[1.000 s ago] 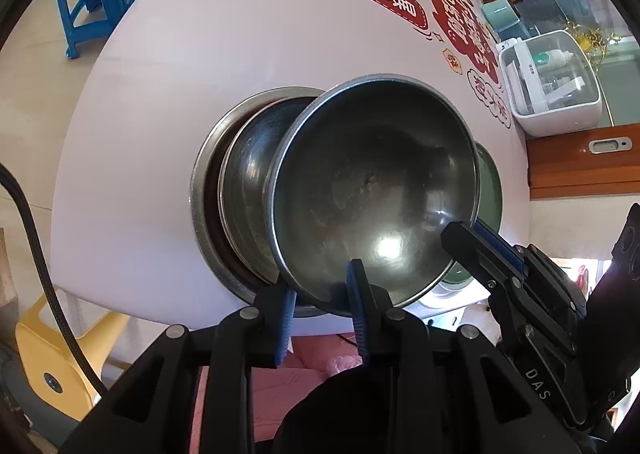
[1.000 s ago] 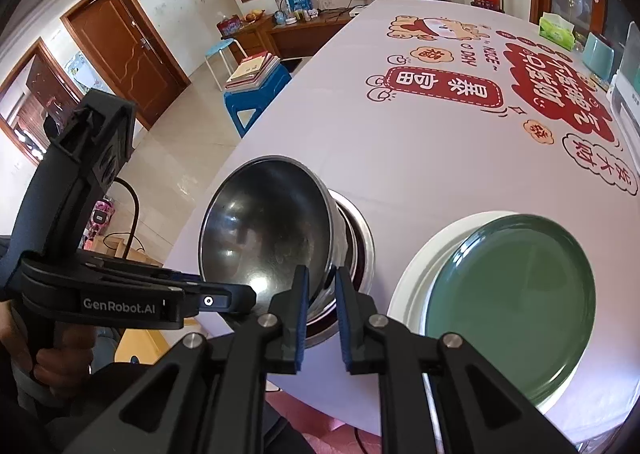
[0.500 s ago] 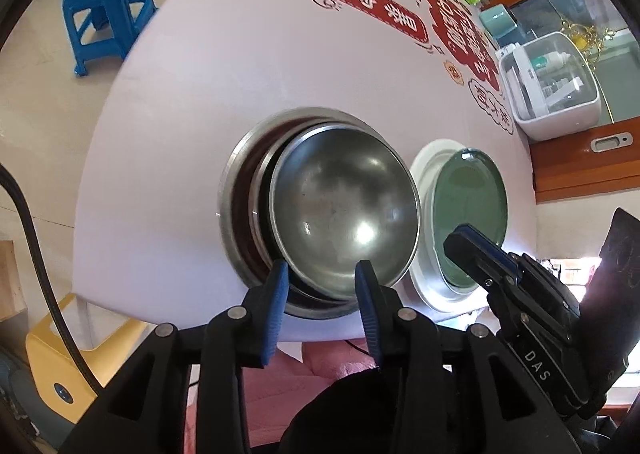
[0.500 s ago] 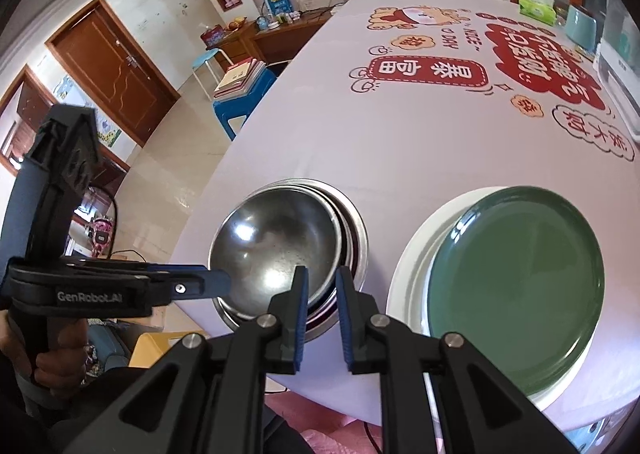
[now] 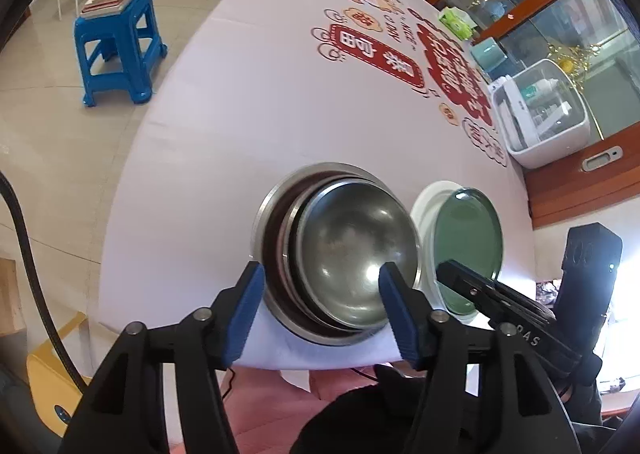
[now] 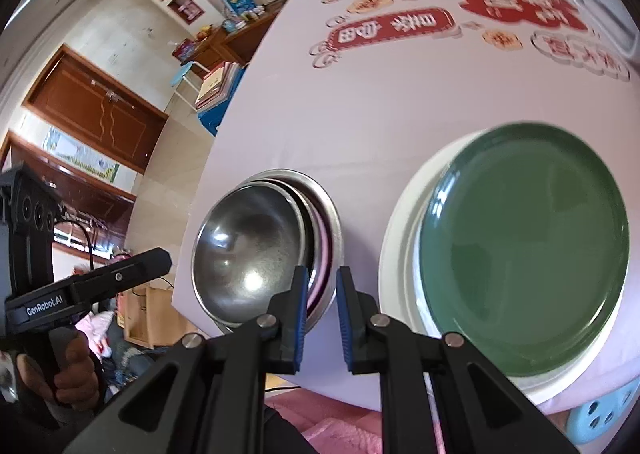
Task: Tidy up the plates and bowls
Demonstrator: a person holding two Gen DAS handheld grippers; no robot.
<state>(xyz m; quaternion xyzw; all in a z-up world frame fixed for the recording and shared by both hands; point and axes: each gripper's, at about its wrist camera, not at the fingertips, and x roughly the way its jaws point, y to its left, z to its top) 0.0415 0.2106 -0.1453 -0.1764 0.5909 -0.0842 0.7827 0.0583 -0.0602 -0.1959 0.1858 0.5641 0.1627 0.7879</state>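
Steel bowls [image 5: 352, 258] nested, plates [image 6: 520, 246] stacked near table's [image 5: 240, 114] front edge; left gripper [image 5: 322, 312] jaws just opened, empty; right gripper [image 6: 322, 314] jaws nearly together, empty: little seems left.

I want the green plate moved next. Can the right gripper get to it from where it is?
Probably yes. The right gripper hangs over the table edge between the steel bowls and the green plate, and nothing lies between it and the plate. Its jaws are nearly shut and empty, so they would need to open first.
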